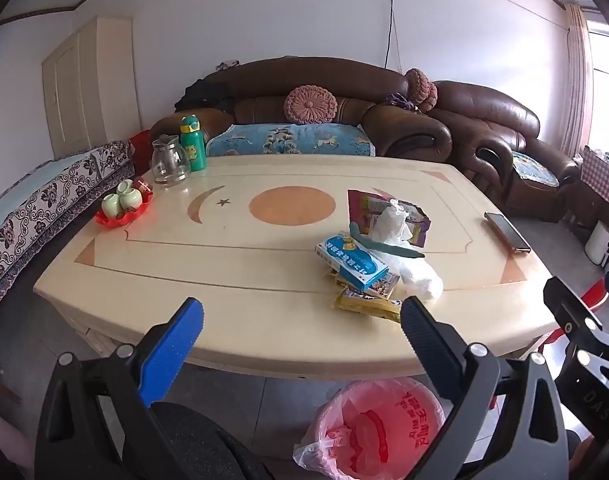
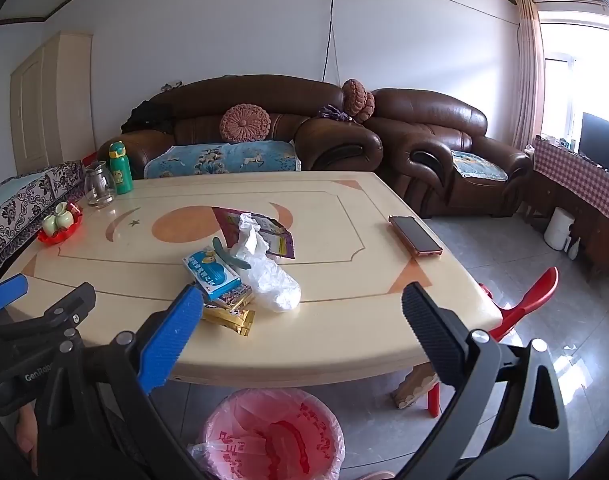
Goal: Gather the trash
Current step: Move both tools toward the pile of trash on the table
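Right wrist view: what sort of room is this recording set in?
Most likely a home living room: a brown leather sofa and matching armchair stand behind a low cream table, with a curtained window at right.

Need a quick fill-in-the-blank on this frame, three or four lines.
1. The trash bin under the table is lined with a ____ bag.
2. The phone lies on the table's ____ side.
3. Both grippers, left gripper and right gripper, are ____.
4. The blue box rests atop ____ packets.

Missing: pink; right; open; gold
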A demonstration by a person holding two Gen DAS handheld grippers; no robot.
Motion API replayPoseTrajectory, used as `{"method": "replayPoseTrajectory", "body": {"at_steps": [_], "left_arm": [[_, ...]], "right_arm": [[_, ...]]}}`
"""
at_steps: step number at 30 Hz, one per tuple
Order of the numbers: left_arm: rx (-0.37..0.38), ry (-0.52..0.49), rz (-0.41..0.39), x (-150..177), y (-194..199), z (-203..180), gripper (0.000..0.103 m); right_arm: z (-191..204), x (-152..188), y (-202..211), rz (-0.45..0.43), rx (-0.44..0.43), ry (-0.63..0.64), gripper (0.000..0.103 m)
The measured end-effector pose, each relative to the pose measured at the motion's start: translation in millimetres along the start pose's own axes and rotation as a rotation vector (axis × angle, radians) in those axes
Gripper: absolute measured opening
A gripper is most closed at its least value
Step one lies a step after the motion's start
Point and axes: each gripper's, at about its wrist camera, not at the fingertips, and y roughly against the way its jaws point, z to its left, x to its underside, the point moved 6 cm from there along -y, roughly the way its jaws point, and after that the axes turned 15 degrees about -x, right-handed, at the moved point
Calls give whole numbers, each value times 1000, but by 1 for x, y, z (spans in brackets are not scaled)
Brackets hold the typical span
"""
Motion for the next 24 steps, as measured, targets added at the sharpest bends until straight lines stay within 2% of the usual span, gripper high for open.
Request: {"method": "replayPoseTrajectory", "body": {"at_steps": [24], "left_arm": [[-7, -11, 23, 7, -13, 1, 96]], "right_arm": [[2, 3, -9, 7, -5, -4, 98]]}}
